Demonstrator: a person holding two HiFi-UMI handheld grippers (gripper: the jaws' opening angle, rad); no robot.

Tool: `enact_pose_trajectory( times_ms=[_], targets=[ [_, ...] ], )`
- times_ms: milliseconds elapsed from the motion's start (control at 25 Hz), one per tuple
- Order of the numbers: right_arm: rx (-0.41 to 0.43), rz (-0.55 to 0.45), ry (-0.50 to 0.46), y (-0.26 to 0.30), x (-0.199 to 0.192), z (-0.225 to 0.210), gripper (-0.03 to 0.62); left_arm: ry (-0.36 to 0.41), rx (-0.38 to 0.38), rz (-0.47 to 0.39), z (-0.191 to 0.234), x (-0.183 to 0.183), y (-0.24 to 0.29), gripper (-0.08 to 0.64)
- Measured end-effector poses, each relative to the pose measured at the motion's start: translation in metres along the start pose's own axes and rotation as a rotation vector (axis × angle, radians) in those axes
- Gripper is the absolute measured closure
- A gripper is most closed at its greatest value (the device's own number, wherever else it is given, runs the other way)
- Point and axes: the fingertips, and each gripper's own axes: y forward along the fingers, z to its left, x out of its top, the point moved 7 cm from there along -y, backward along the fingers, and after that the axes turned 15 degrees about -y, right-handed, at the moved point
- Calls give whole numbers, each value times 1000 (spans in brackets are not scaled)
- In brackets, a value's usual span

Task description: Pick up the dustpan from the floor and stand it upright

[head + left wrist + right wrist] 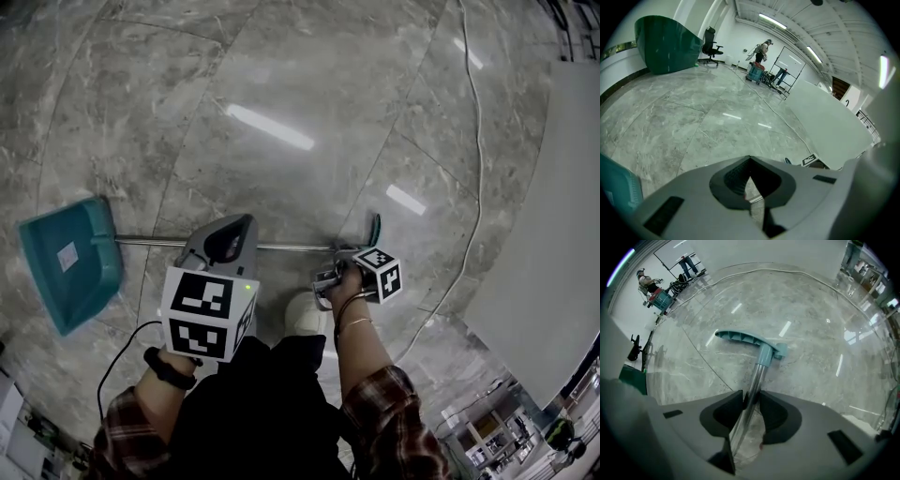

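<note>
Right gripper view: right tongs [751,394] clamp the dustpan pole [757,373], left tongs [750,159] closed empty, open floor [811,310] around

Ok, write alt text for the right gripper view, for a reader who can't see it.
The right gripper is shut on the dustpan's metal pole, just below its teal handle grip, over a glossy grey marble floor. A white cable curves across the floor farther off, and a person stands in the distance.
</note>
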Motion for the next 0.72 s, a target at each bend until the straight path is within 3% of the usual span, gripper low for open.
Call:
enact_pose_trajectory(
  times_ms=[320, 480, 720],
  targets=[
    [74, -56, 70, -23, 2, 4, 490, -4, 23, -17, -4, 7, -16, 560],
    [106, -126, 156, -63, 11, 16, 508, 85, 33, -16, -28, 8, -42, 560],
    [144, -215, 125, -145, 37, 45, 512, 50, -8, -19, -75, 23, -95, 558]
  ],
)
